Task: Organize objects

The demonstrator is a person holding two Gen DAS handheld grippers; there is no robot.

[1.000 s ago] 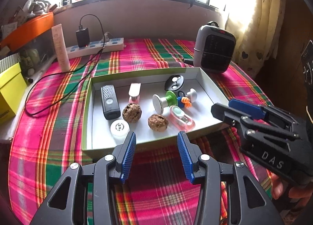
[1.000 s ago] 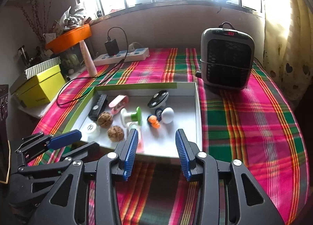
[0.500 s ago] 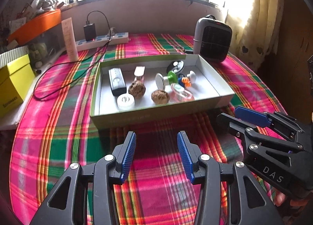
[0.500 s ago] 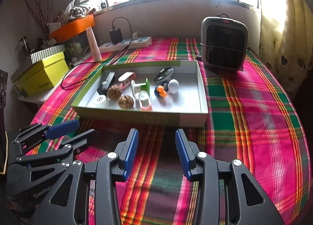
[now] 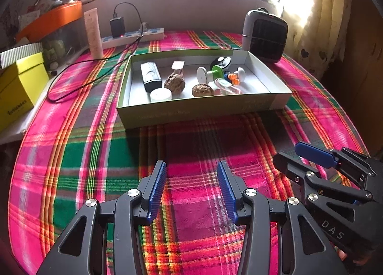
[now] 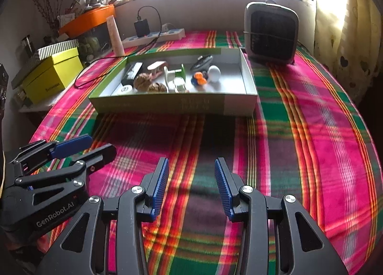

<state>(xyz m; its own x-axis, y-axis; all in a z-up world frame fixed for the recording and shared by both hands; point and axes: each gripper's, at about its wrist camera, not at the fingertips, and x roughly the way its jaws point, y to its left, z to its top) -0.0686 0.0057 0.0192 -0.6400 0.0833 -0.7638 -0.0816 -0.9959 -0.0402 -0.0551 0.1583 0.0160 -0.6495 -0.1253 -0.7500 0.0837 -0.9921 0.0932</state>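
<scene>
Well beyond both empty fingers (image 5: pixel 160 186) lies the box (image 5: pixel 198 110).

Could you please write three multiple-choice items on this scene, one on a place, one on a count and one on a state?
1. Where is the heater?
A. Inside the box
B. On the cloth beyond the box's far right corner
C. On the yellow box

2. How many brown walnuts lie in the box?
A. Two
B. Four
C. None

3. How do the jaws of the left gripper and right gripper stand?
A. Both open, empty
B. Both shut on a walnut
C. Left shut, right open

Answers:
1 B: the heater stands on the plaid cloth, past that corner.
2 A: one walnut and a second walnut show.
3 A: a clear gap shows between each pair of pads, with only cloth behind.
</scene>
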